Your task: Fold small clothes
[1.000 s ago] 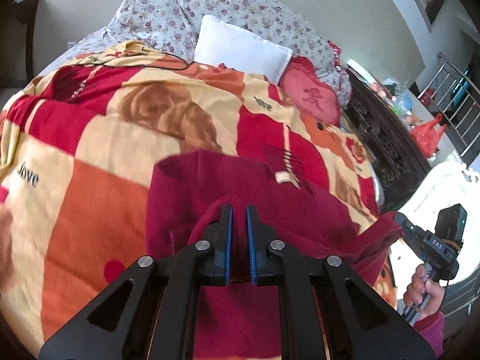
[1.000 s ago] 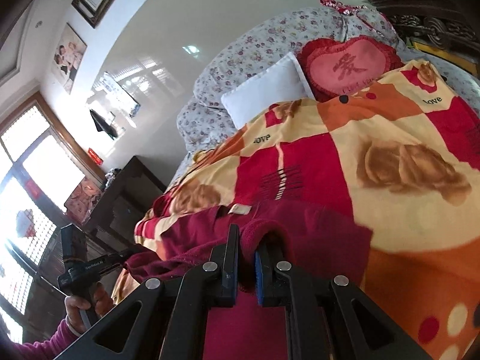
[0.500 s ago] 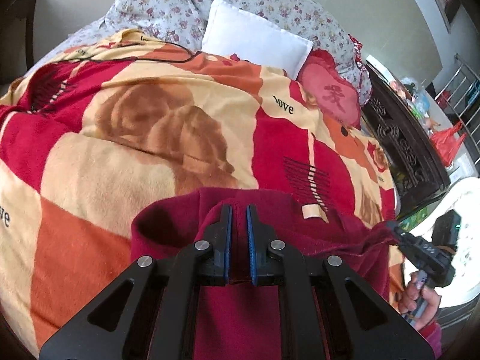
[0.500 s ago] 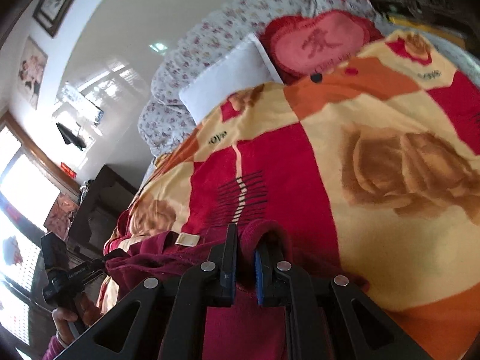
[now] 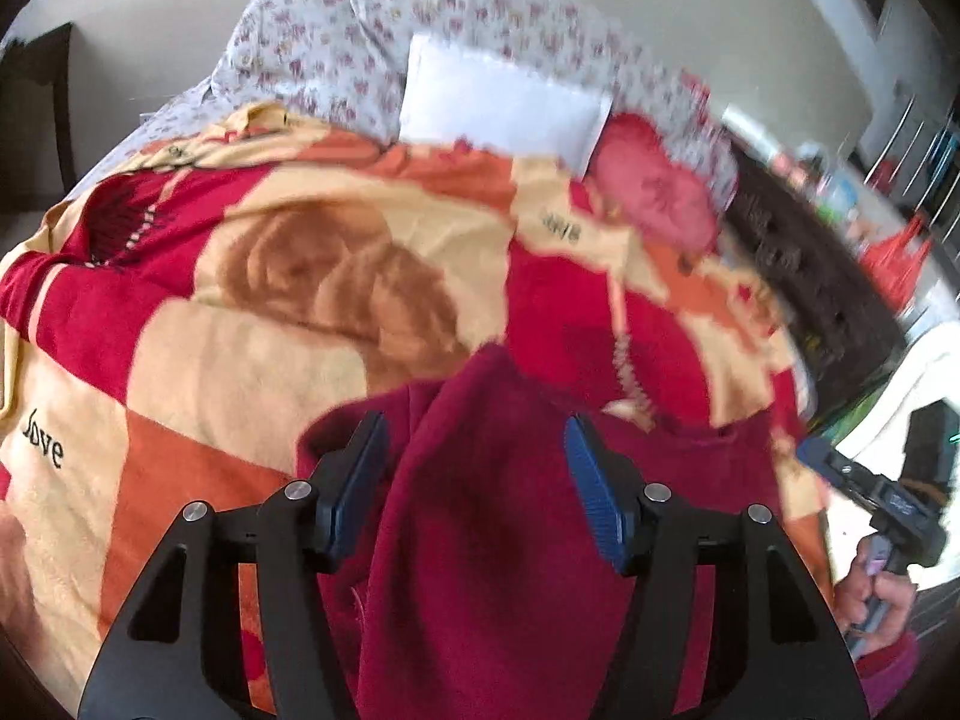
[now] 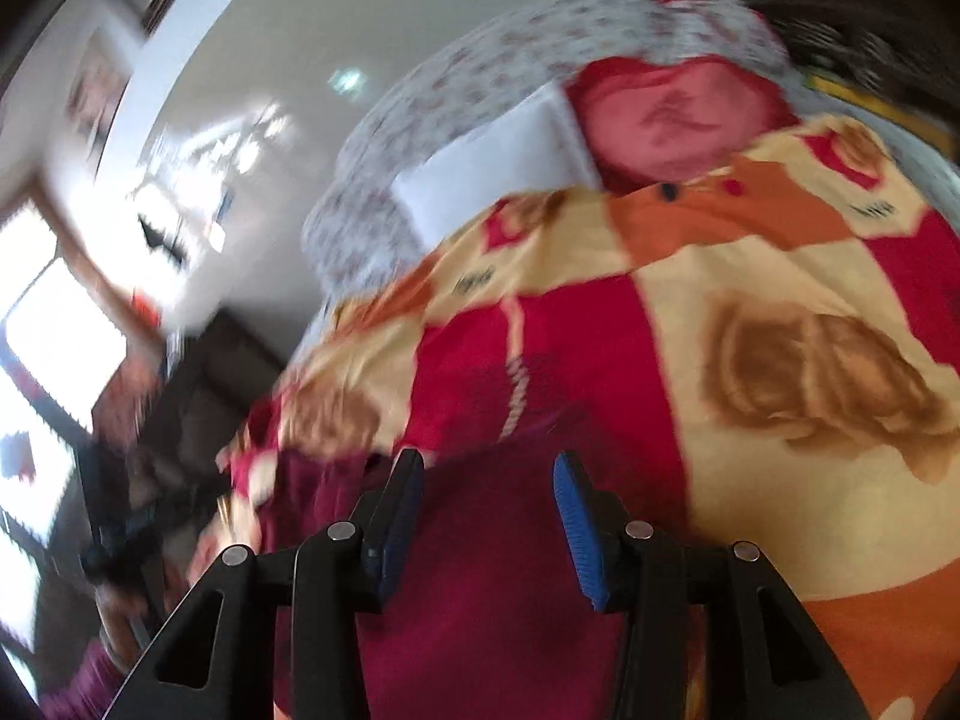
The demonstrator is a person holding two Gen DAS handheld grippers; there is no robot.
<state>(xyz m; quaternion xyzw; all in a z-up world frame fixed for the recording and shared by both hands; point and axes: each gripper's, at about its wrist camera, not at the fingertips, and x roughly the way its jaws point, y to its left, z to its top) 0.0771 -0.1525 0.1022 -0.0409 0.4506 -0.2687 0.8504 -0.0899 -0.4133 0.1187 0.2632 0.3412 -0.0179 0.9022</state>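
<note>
A dark red garment lies bunched on the patterned blanket. My left gripper is open, its blue-padded fingers spread to either side of a raised fold of the garment. My right gripper is open too, above the same garment in the right wrist view. The right gripper also shows at the right edge of the left wrist view, held in a hand. Both views are blurred by motion.
The blanket covers a bed. A white pillow, a red heart cushion and floral pillows lie at the head. A dark carved bed frame runs along the right side.
Both grippers were shut on folds of the red garment; both have now opened and let it go. The garment has been carried farther up the blanket.
</note>
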